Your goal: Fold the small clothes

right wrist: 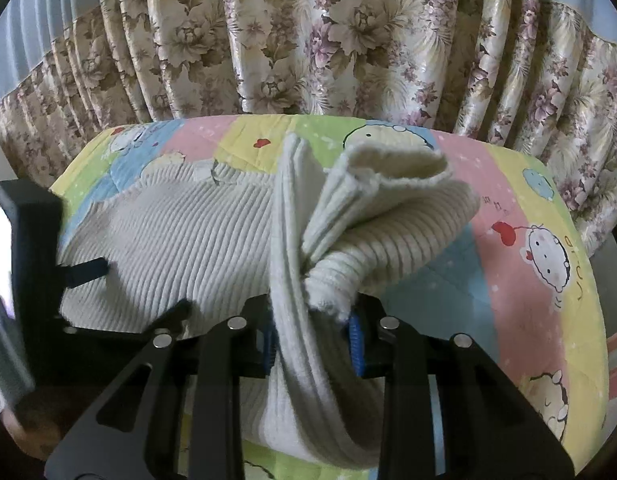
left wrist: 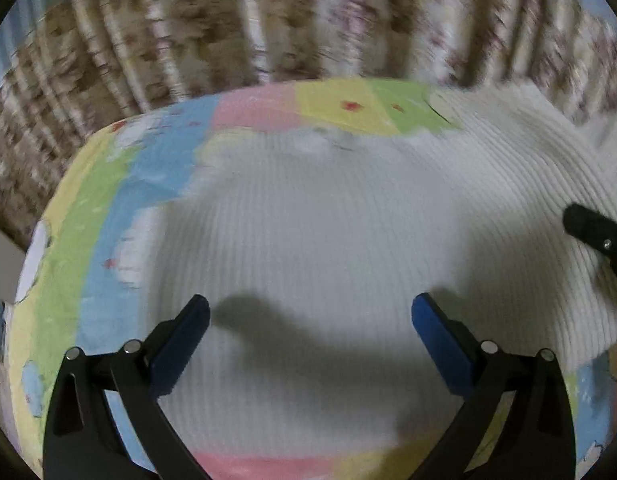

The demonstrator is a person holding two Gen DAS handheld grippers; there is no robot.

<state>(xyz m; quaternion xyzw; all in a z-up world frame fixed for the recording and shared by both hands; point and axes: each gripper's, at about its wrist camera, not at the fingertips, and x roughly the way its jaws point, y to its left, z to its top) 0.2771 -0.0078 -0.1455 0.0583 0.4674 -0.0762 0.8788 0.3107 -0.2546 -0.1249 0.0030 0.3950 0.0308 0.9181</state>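
The white ribbed garment (right wrist: 180, 240) lies spread on the cartoon-print quilt (right wrist: 508, 208), in front of the floral curtain (right wrist: 308, 40). The right gripper (right wrist: 312, 336) has its jaws clamped on a bunched edge of the garment, lifted off the quilt. The left gripper (left wrist: 310, 328) hovers over the flat part of the garment, jaws wide apart and gripping nothing. The thick bunch may slip free, or, with nothing pinning the flat part, the pull may drag the whole garment and skew the fold.
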